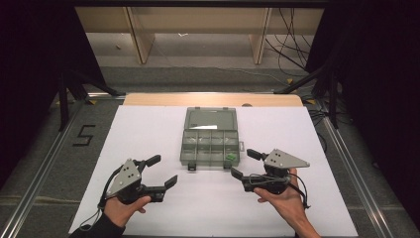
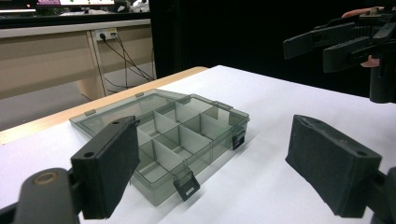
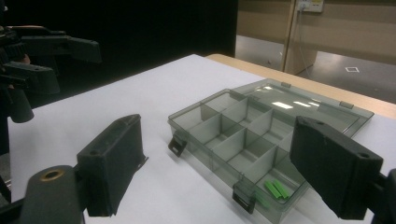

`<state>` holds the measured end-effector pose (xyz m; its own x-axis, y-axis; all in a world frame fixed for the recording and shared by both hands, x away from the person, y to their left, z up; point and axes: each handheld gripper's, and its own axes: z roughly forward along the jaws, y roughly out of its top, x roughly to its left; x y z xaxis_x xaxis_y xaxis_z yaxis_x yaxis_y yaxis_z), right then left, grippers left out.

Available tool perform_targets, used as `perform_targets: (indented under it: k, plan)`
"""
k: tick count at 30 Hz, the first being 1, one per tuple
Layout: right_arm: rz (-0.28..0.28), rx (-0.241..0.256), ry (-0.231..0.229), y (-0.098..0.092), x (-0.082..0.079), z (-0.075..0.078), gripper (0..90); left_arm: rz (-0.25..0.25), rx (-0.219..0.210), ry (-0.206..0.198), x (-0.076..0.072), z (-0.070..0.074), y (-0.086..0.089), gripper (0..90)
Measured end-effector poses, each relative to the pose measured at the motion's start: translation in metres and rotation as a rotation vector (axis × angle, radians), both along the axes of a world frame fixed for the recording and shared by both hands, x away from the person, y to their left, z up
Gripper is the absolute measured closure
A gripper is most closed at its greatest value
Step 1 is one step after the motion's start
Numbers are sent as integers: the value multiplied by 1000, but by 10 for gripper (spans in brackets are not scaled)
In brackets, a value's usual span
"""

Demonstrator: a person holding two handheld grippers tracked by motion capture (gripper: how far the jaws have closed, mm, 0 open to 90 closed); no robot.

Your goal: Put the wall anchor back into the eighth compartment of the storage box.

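Organizer box point(image 1: 210, 143) unlabelled, lid open; floor mark point(image 1: 84, 135) reads "5".

Open grey compartment box point(image 1: 210, 141), perhaps green bits point(image 1: 230, 157) inside.

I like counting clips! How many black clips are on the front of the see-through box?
2. One clip sits at the box's front left corner, the other clip at its front right, beside the compartment with the green bits. None seems hidden.
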<state>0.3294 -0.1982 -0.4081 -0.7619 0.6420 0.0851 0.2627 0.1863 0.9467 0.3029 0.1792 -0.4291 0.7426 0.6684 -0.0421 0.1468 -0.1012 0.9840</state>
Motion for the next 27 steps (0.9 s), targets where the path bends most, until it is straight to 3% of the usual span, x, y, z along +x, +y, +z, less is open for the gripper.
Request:
perform_targets:
  k: [27]
  plan:
    - [-3, 1, -5, -1, -2, -4, 176, 2, 4, 0, 1, 0, 0, 162]
